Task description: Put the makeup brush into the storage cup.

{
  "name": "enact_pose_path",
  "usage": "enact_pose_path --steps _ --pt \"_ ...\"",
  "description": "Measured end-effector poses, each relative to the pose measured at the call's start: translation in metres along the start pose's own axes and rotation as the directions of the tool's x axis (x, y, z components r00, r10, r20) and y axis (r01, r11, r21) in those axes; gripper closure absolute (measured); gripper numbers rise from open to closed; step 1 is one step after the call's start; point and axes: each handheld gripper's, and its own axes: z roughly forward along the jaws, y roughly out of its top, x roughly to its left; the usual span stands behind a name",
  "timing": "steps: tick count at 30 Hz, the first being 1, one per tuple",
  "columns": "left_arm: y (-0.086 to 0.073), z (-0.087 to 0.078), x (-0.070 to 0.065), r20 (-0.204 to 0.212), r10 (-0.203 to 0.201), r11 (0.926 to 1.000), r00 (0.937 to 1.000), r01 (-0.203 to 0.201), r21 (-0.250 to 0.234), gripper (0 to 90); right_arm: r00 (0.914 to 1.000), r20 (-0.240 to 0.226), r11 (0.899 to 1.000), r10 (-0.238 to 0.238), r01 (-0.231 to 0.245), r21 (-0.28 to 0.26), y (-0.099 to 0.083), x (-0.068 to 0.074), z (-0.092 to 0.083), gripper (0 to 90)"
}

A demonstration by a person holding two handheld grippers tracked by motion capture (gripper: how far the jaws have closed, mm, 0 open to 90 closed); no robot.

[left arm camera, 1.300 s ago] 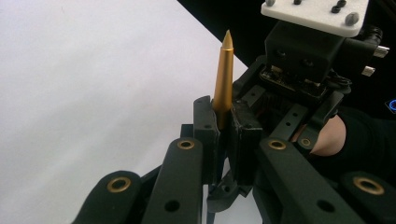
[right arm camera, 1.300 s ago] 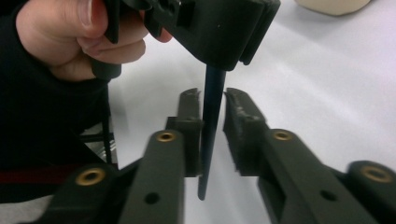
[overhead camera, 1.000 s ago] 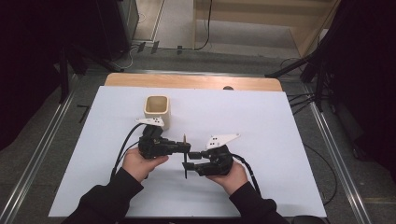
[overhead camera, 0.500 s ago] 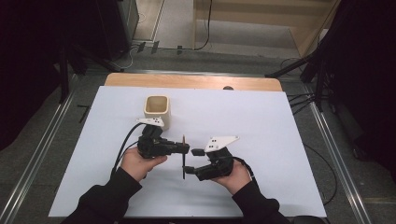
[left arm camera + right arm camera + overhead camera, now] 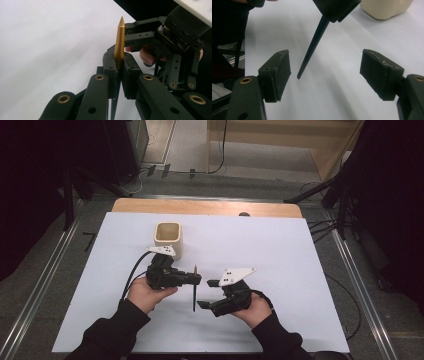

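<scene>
Left gripper [image 5: 192, 279] clamped on pen [image 5: 194, 290], gold tip up, black end low, above table [image 5: 300, 250]. Right gripper [image 5: 210, 295] jaws just opened wide, pen end between, untouched. Cup [image 5: 168, 239] behind.

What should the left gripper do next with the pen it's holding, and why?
Probably carry the pen toward the beige cup behind it. The left gripper is clamped on the pen's middle, gold tip up, and the right gripper has just been opening, its pads clear of the pen's dark end, so the left one alone holds it.
</scene>
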Motion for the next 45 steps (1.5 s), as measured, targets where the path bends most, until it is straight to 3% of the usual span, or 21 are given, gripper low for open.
enact_pose_path --steps 17,20,23,27,31,34,45 --pt "0.0 -0.007 0.003 -0.007 0.003 1.0 1.0 -0.003 -0.005 83.9 0.9988 0.042 1.0 -0.027 0.026 0.011 -0.011 -0.009 -0.026 24.6" --pt "0.0 -0.007 0.003 -0.009 0.004 1.0 1.0 -0.004 -0.005 83.9 0.9965 0.081 1.0 -0.021 0.021 0.003 -0.014 -0.012 -0.035 24.7" --pt "0.0 -0.007 0.002 -0.013 0.008 1.0 0.9999 -0.008 -0.001 83.8 0.9959 0.09 1.0 -0.006 0.007 -0.012 -0.017 -0.016 -0.043 24.7" --pt "0.0 -0.008 0.003 -0.015 0.009 1.0 0.9999 -0.009 0.001 83.9 0.996 0.089 1.0 -0.003 0.002 0.005 -0.024 -0.021 -0.052 24.4" --pt "0.0 -0.009 0.003 -0.018 0.008 1.0 0.9998 -0.008 0.0 83.9 0.9922 0.125 1.0 -0.004 0.002 0.017 -0.03 -0.024 -0.06 24.4" --pt "0.0 -0.009 0.003 -0.021 0.008 1.0 0.9997 -0.008 -0.003 83.8 0.991 0.133 1.0 0.015 -0.015 0.0 -0.033 -0.027 -0.068 24.4" --pt "-0.001 -0.011 0.003 -0.029 0.01 0.9999 0.9995 -0.01 -0.008 83.9 0.9837 0.174 0.999 0.045 -0.05 0.023 -0.053 -0.035 -0.091 24.3"
